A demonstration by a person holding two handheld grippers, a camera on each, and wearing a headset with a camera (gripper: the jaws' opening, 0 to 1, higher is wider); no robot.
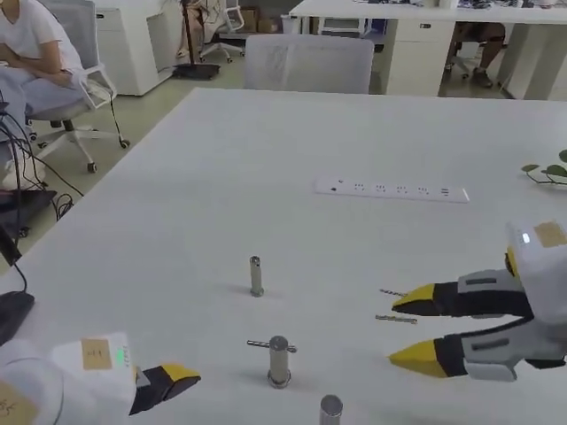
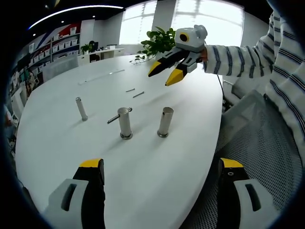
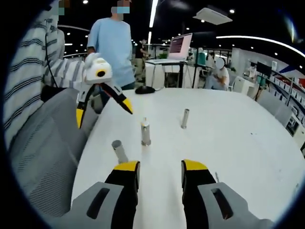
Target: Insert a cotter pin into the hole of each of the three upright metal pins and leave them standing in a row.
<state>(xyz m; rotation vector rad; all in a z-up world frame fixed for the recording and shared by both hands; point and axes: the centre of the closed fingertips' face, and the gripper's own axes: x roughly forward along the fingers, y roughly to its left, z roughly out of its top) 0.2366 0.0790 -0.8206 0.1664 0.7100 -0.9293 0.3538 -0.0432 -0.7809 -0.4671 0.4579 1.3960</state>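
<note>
Cotter pin (image 1: 260, 344) through middle pin (image 1: 279, 363)

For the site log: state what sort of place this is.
Probably an open-plan office or lab: a large white table, an office chair behind it, and a monitor on a far desk.

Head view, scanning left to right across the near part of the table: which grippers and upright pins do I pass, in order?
left gripper → slim pin → middle pin, with a cotter pin through it → pin at the bottom edge → right gripper
</note>
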